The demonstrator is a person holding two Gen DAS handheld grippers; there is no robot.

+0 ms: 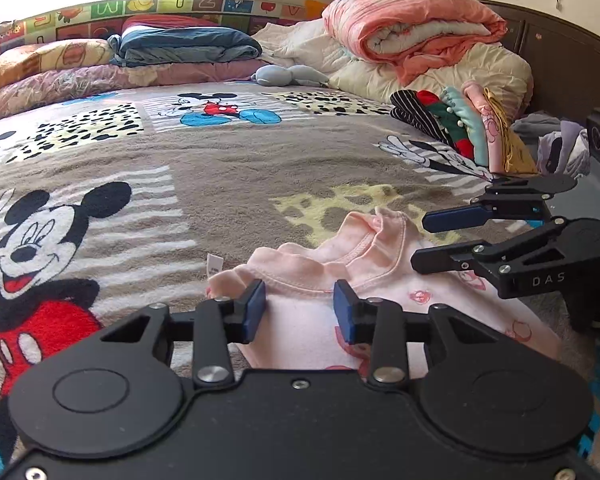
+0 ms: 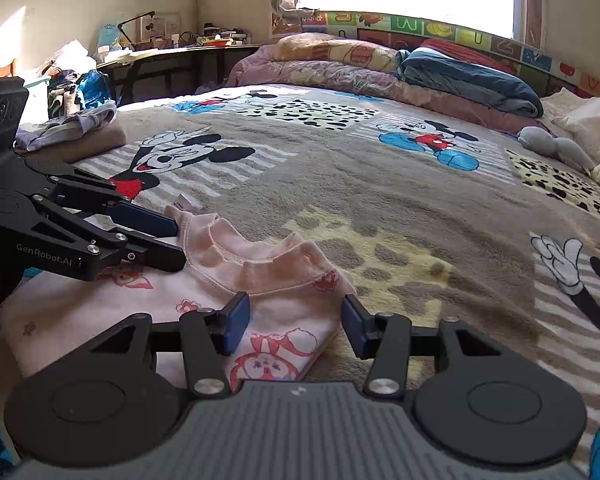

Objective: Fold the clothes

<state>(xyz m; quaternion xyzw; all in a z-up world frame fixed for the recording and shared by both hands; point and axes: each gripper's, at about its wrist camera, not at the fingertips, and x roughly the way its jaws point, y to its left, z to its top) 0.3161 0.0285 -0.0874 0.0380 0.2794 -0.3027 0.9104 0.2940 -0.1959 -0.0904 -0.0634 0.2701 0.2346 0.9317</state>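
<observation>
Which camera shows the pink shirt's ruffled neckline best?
The right wrist view: the pink shirt shows its whole ruffled collar unobstructed. In the left wrist view, the left gripper and its fingers cover part of the collar.

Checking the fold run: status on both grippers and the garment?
Left gripper open, right gripper open. Pink top flat on blanket, unheld. Nothing in the way.

Left gripper (image 1: 300, 312) low centre of its own view, blue pads apart, nothing pinched between them, right gripper (image 2: 296, 322) low centre of its own view, jaws parted wider, each gripper's black fingers jutting in at the other view's side edge
</observation>
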